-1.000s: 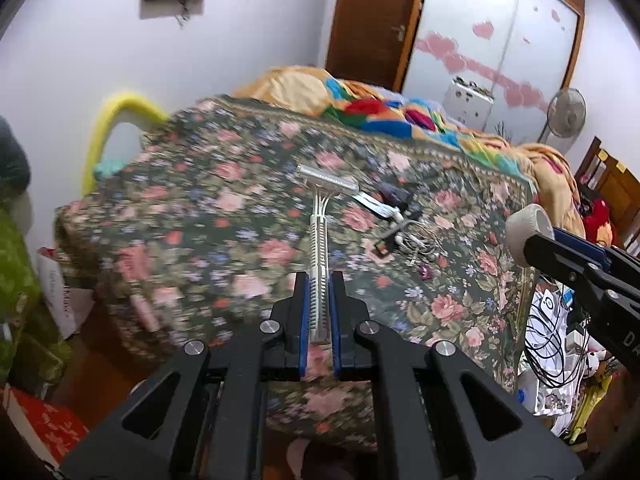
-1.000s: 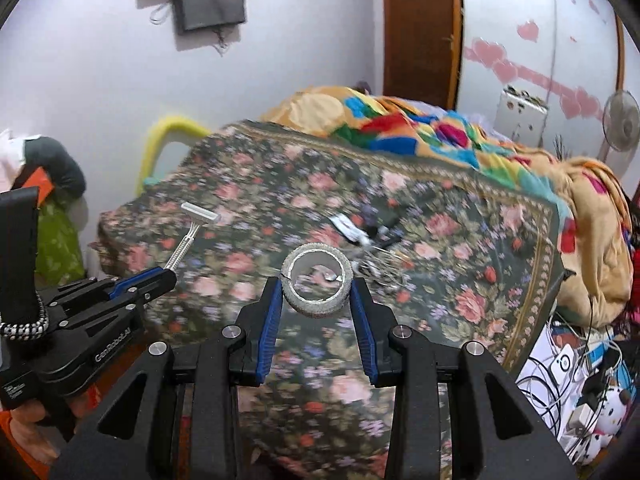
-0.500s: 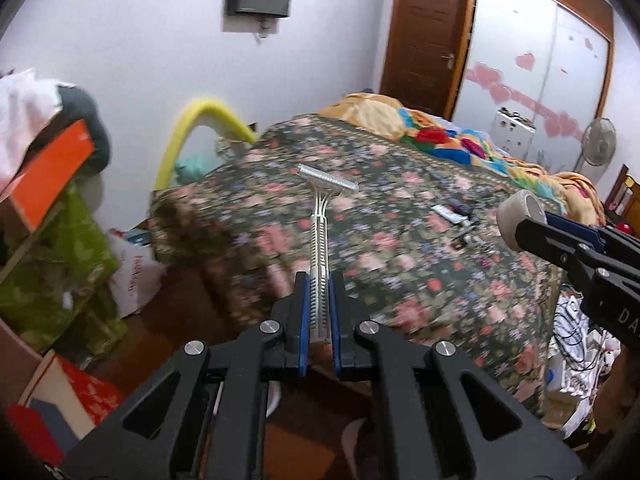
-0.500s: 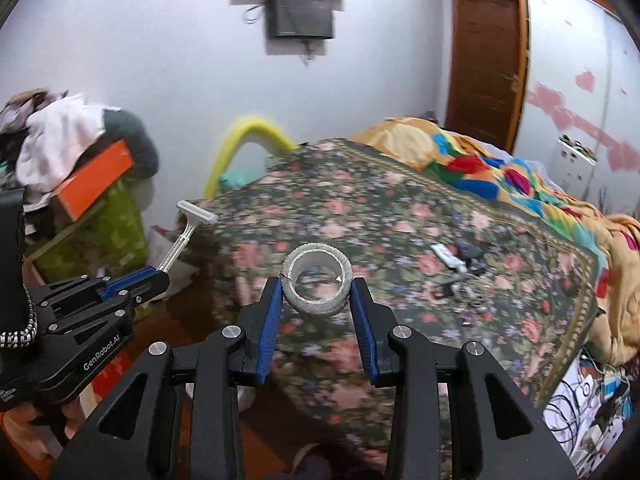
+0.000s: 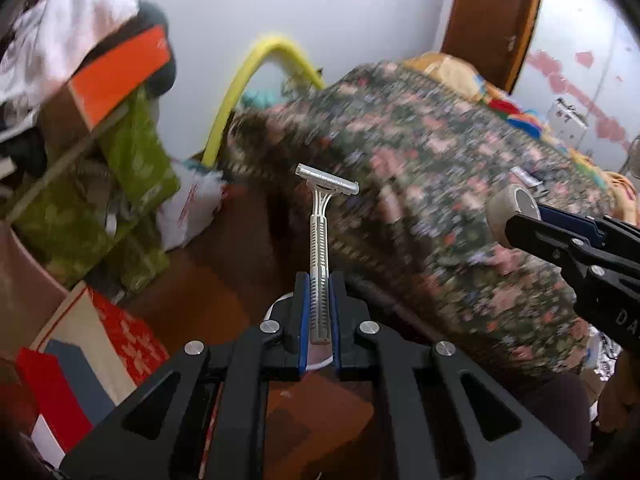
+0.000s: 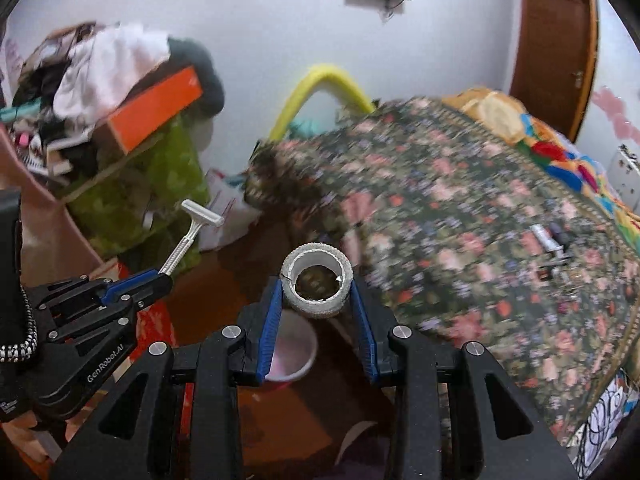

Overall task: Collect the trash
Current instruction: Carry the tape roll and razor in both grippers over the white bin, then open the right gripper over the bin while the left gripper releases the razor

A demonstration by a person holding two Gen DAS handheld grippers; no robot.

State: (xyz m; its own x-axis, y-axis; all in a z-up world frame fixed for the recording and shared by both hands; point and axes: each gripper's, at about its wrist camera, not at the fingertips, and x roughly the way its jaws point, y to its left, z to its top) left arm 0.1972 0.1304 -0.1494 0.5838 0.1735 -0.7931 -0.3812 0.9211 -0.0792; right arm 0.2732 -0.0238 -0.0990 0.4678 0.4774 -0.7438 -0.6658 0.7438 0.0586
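Soft, even indoor light fills both views, with no hard shadows or glare. The floral bedspread [image 5: 460, 208] and the far clutter smear with motion blur, while the left tool [image 5: 319, 312] and right tool [image 6: 316, 308] stay sharp. Fisheye curvature bends the edges, and all 4 corners vignette to black.

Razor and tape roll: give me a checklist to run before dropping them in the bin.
1. Razor clamped in left gripper: ok, jaws pinch the handle.
2. Tape roll held by right gripper: ok, seated between the jaws.
3. Bin in sight: ok, a pale round bin on the floor below the right gripper.
4. Roll lined up over the bin: cannot tell, depth is unclear.
5. Razor over the bin: cannot tell, only a white rim peeks out under the left jaws.
6. Bed trash all gathered: not ok, small items remain.
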